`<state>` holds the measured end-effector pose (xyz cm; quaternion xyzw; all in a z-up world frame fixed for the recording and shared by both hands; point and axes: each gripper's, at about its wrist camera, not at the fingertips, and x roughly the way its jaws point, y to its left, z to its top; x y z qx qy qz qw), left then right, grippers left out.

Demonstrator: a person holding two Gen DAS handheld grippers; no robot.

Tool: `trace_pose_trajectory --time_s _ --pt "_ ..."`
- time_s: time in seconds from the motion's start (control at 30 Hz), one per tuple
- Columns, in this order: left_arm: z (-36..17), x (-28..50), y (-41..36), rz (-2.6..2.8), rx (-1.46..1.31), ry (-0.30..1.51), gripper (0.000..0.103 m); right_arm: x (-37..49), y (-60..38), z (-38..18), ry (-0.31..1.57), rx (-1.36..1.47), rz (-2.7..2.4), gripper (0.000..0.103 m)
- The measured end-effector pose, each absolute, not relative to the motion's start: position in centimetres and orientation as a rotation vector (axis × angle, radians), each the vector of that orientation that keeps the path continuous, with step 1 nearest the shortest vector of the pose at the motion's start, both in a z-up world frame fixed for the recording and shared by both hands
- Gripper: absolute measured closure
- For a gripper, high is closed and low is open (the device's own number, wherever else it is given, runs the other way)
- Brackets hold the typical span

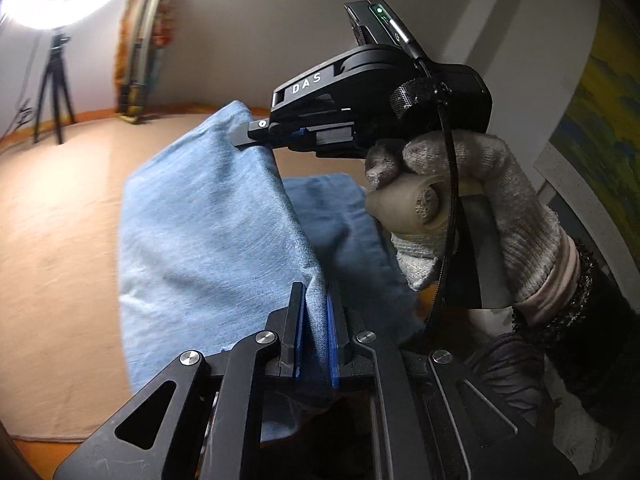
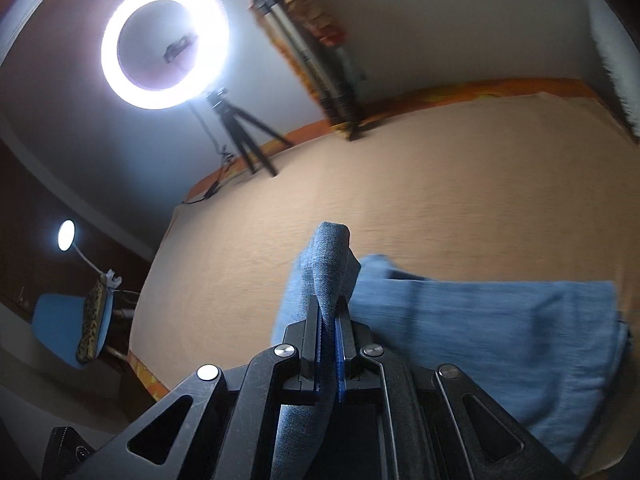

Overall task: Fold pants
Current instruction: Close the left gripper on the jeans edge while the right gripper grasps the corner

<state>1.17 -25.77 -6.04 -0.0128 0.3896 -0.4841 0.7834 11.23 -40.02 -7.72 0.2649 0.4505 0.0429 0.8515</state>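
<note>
Fingers (image 1: 294,332) of left gripper (image 1: 314,334) clamped on edge of light blue pants (image 1: 208,232); right gripper (image 2: 330,332) likewise pinching a fold; pants lifted between both, rest draped on tan surface (image 2: 440,200), ring light (image 2: 164,44) behind, gloved right hand (image 1: 460,208) gripping handle

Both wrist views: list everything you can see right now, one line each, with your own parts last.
pants: one, light blue denim, lifted over the mat, pinched at two spots
mat: one, beige with orange edge, under the pants
ring light: one, white, lit, on a black tripod
folded tripod: one, grey, leaning on the wall
small lamp: one, white, lit, far left
gloved hand: one, white, holding the right tongs
left tongs: shut on pants
right tongs: shut on pants
</note>
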Motion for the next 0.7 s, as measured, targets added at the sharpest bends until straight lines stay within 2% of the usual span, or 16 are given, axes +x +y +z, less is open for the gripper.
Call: trace_pose_trajectory --time_s 0.7 --pt "-7.4 0.6 -36.7 -1.248 0.061 0.908 0.095 2.8 -51.8 -9.3 0.913 0.624 -0.089 0.1"
